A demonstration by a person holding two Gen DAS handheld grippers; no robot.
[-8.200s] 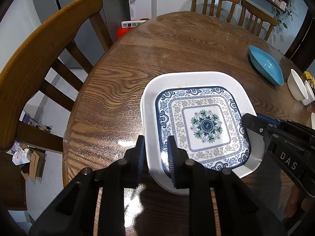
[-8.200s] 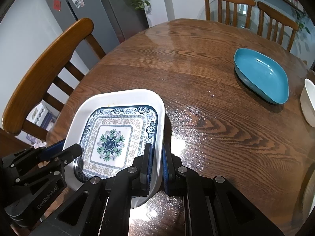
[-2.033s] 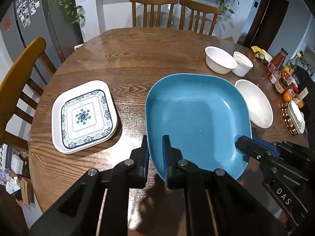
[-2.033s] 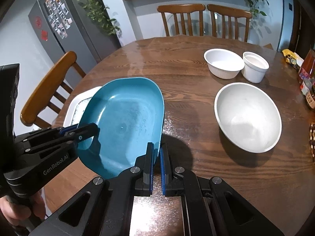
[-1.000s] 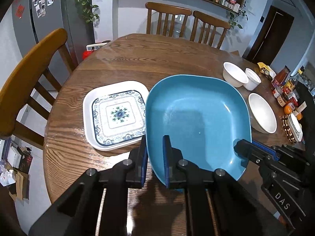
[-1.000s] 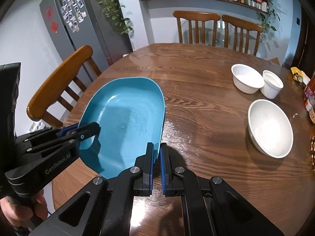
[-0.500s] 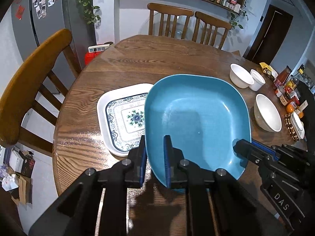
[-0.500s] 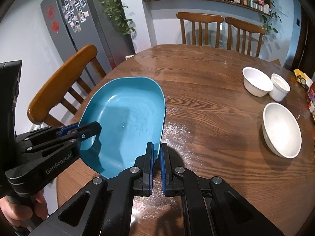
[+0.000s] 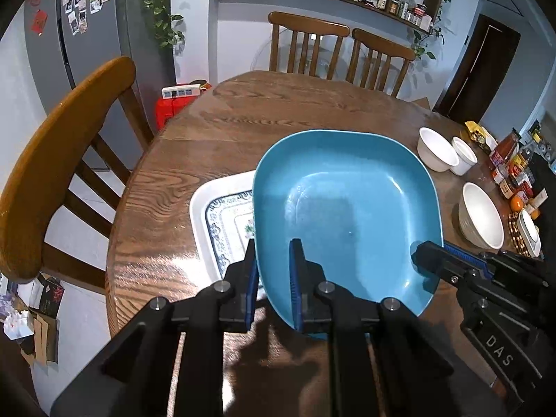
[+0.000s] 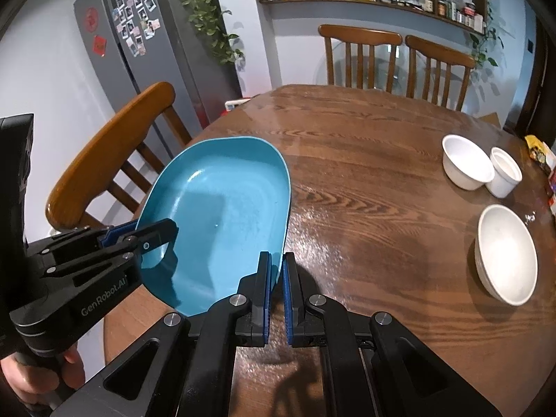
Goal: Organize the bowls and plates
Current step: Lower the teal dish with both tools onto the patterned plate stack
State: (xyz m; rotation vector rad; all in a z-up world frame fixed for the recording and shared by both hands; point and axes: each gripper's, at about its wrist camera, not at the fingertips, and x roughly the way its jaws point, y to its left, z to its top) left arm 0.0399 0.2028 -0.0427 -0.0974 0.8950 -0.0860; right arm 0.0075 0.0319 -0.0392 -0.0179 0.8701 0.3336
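Grippers first: the left gripper [image 9: 272, 271] and the right gripper [image 10: 276, 278] each clamp the near rim of the blue plate [image 9: 344, 208], held above the table [image 9: 278, 121]. Its long axis runs away from the cameras. Beneath, the patterned white plate [image 9: 222, 215] is half hidden; its right side cannot be seen.

We count one blue plate [image 9: 347, 208], one patterned plate [image 9: 226, 219], three white bowls [image 9: 481, 220], three chairs [image 9: 62, 170], two hand-held grippers [image 9: 272, 274].
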